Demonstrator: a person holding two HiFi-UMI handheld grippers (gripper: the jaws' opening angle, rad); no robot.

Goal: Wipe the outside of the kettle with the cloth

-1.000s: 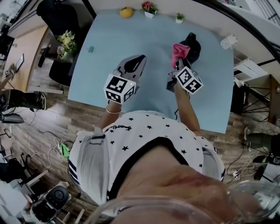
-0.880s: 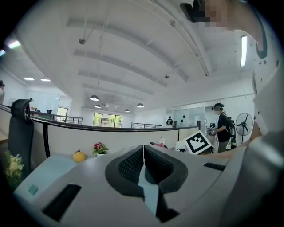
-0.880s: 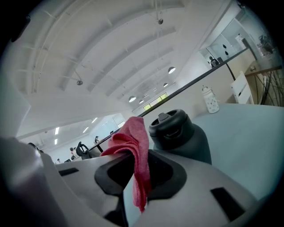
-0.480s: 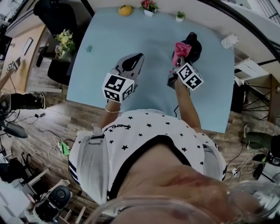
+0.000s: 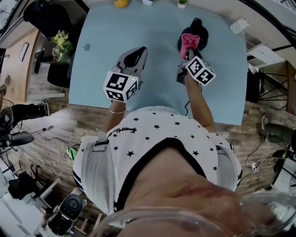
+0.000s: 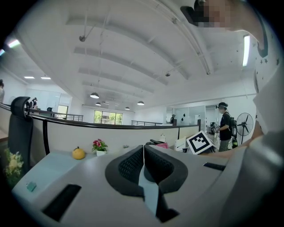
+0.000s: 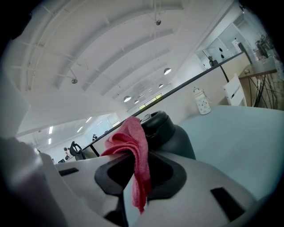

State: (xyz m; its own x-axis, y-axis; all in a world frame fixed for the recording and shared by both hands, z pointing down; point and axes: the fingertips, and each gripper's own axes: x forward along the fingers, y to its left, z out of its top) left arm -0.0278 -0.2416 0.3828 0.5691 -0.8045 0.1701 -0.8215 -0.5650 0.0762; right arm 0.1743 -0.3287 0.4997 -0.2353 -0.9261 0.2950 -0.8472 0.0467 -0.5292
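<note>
A black kettle (image 5: 199, 33) stands on the pale blue table (image 5: 157, 32) at the far right. In the right gripper view the kettle (image 7: 171, 135) rises just beyond the jaws. My right gripper (image 5: 187, 52) is shut on a pink cloth (image 5: 188, 43), which bunches against the kettle's near side. The cloth (image 7: 133, 155) hangs pinched between the jaws. My left gripper (image 5: 135, 56) hovers over the table's middle left, jaws together with nothing between them, apart from the kettle.
A yellow fruit (image 5: 121, 3), a small flower pot (image 6: 98, 146) and a tiny plant (image 5: 182, 3) line the table's far edge. A small teal item (image 5: 86, 46) lies near the left edge. A white jar (image 7: 202, 105) stands beyond the kettle. A person (image 6: 224, 124) stands off to the right.
Both grippers have shifted slightly farther up the table; the right one keeps the cloth against the kettle. The head view has tilted a little.
</note>
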